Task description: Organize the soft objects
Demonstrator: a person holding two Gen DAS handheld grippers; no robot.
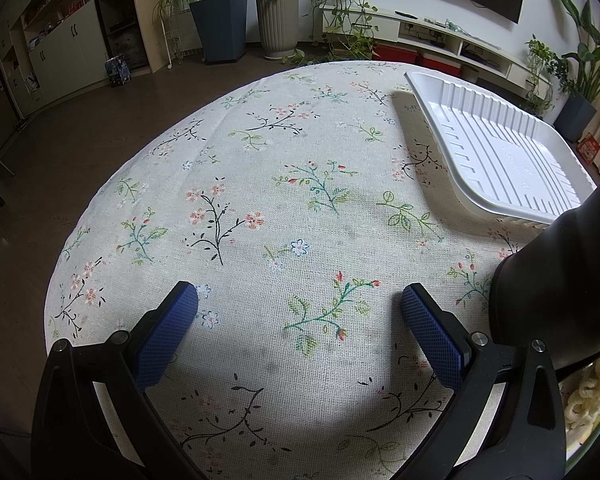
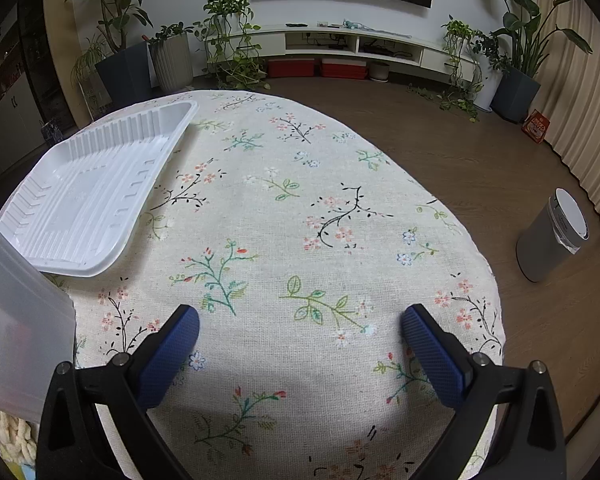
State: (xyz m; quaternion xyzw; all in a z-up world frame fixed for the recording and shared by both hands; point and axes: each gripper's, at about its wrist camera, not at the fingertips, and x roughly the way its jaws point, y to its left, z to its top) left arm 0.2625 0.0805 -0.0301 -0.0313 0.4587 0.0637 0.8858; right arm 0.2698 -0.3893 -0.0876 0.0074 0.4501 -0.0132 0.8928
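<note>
A white ribbed plastic tray [image 1: 496,148] lies empty on the floral tablecloth [image 1: 300,184], at the right in the left wrist view and at the left as tray [image 2: 80,200] in the right wrist view. My left gripper [image 1: 300,320] hangs open over the cloth, nothing between its blue pads. My right gripper [image 2: 300,340] is also open over bare cloth [image 2: 300,220]. A pale yellow knitted soft object [image 1: 588,392] shows at the lower right edge, and as soft object [image 2: 12,436] at the lower left, partly hidden.
A translucent plastic container wall [image 2: 16,328] stands at the left of the right wrist view. A dark bulky shape [image 1: 560,276] blocks the right side of the left wrist view. Beyond the table are potted plants [image 1: 220,20], a TV shelf [image 2: 360,44] and a grey bin [image 2: 552,236].
</note>
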